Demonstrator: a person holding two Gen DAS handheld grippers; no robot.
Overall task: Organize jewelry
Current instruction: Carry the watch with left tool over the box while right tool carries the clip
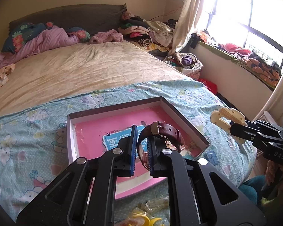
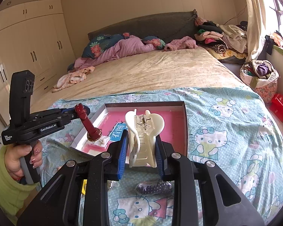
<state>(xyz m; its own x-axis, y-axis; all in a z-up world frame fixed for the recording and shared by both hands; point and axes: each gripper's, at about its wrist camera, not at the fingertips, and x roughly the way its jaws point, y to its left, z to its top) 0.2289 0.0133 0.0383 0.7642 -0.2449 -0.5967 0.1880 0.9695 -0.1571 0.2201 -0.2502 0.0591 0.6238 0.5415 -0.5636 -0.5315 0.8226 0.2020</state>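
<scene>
My left gripper is shut on a watch with a dark red leather strap and holds it above a shallow box with a pink bottom. In the right wrist view the left gripper is at the left, with the watch hanging over the box's left corner. My right gripper is shut on a cream hair claw clip, held above the box's near edge. In the left wrist view the right gripper holds the clip to the right of the box.
The box lies on a Hello Kitty blanket on a bed. A dark bead item in a bag and yellow pieces lie on the blanket in front of the box. Small pale items lie inside the box.
</scene>
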